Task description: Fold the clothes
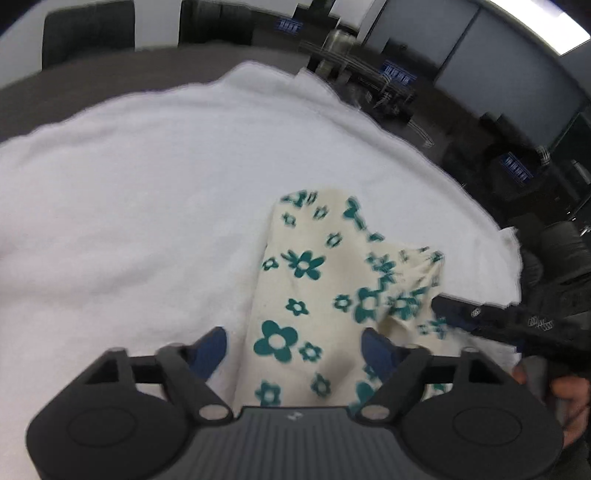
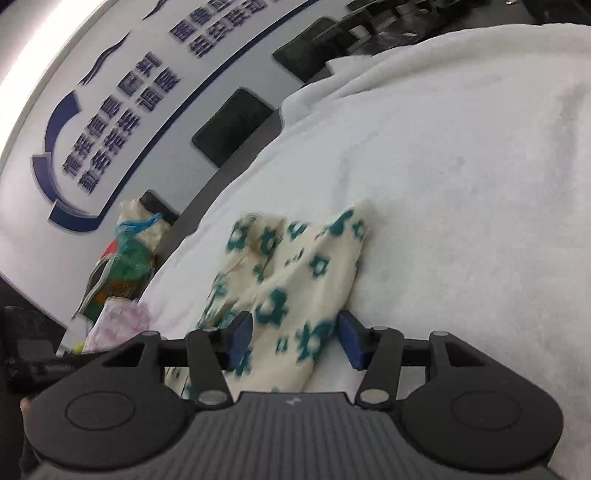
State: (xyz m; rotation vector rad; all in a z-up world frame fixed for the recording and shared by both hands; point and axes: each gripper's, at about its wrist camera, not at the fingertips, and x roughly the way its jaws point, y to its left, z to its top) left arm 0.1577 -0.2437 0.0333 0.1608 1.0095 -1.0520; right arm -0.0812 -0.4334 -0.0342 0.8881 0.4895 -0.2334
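Note:
A cream garment with teal flowers (image 1: 314, 280) lies rumpled on the white fleecy cover (image 1: 147, 192) of the table. My left gripper (image 1: 293, 350) hovers low over the garment's near end. Its blue pads (image 1: 210, 350) stand well apart, the cloth lying between them and not pinched. My right gripper (image 1: 458, 314) reaches in from the right at the garment's edge. In the right wrist view the garment (image 2: 295, 273) runs away from my right gripper (image 2: 295, 341). The blue pads (image 2: 351, 343) straddle its near end with a gap, and the jaws are open.
A heap of other clothes (image 2: 125, 266) and a pink-white piece (image 2: 118, 325) sit at the cover's edge. Dark chairs (image 1: 88, 33) stand beyond the table's far side. The white cover (image 2: 461, 184) stretches wide to the right of the garment.

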